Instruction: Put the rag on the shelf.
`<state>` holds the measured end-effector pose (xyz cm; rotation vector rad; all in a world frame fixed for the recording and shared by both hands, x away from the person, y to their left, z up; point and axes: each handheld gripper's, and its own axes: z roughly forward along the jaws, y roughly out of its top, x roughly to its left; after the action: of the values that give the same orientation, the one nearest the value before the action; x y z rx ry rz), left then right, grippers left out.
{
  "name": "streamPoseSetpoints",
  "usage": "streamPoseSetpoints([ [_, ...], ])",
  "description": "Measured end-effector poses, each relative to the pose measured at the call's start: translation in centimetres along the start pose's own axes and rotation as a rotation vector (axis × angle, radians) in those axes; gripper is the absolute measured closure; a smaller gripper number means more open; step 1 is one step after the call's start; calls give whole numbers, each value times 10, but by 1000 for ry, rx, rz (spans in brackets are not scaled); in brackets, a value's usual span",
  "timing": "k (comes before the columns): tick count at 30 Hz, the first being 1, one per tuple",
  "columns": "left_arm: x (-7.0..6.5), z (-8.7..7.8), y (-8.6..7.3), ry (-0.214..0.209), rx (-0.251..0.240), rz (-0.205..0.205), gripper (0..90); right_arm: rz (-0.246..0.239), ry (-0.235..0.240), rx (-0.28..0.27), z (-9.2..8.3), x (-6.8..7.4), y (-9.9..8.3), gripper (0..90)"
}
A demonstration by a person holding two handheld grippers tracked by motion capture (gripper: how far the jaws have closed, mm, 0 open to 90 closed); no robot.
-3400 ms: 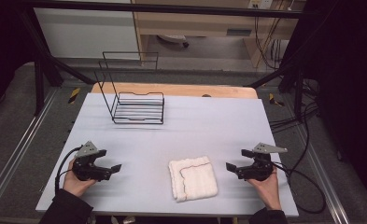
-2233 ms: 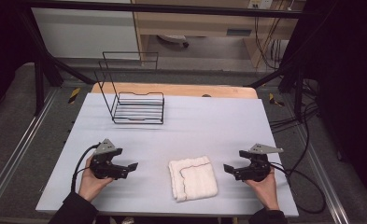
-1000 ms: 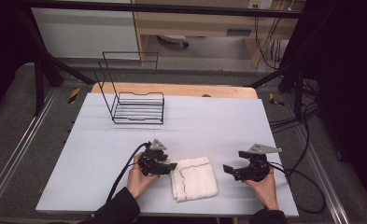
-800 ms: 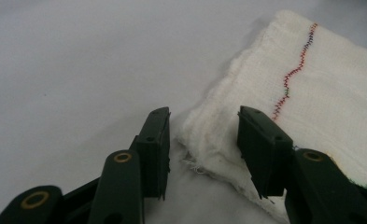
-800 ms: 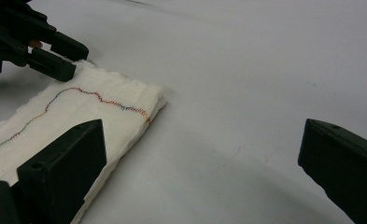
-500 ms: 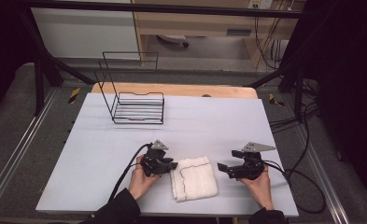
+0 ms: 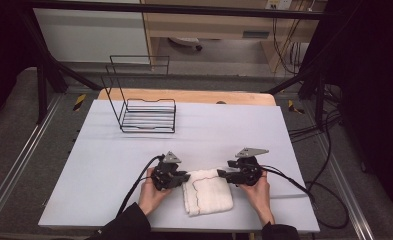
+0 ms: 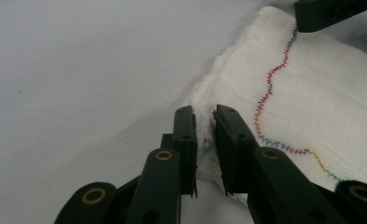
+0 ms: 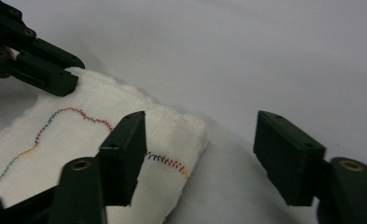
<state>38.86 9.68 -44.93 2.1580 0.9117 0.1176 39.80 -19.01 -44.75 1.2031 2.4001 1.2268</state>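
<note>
A folded white towel (image 7: 207,194) with a wavy coloured stitch line lies on the table near the front edge. My left gripper (image 7: 184,177) is at its left far corner. In the left gripper view its jaws (image 8: 203,116) have just been closing and now pinch a fold of the towel's (image 8: 312,102) edge. My right gripper (image 7: 222,174) is at the right far corner. Its jaws (image 9: 202,123) have just been closing but still stand apart, one over the towel (image 9: 78,140), the other over bare table, with the corner between them untouched.
A black wire rack (image 7: 146,112) stands at the far left of the pale table (image 7: 109,160). A wooden board (image 7: 194,96) runs along the far edge. Cables (image 7: 294,182) trail off to the right behind my right gripper.
My left gripper came in from the table's left side to the towel's left corner and closed on its edge. My right gripper moved left to the towel's right corner, and its jaws narrowed.
</note>
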Motion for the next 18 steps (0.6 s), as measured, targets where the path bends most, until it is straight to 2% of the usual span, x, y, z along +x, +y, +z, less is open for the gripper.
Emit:
streamPoseSetpoints([
  [5,0,0,0,-1,1,-7,778,-1,-6,20,5,-2,-1,491],
  [10,4,0,1,-25,9,-27,781,24,16,36,10,-2,-1,532],
  [11,4,0,1,-24,11,-29,784,21,25,40,10,-2,-1,582],
  [13,3,0,1,-19,8,-26,784,26,37,40,10,-1,-1,614],
  [18,2,0,2,-14,10,-26,791,98,81,58,11,1,-1,753],
])
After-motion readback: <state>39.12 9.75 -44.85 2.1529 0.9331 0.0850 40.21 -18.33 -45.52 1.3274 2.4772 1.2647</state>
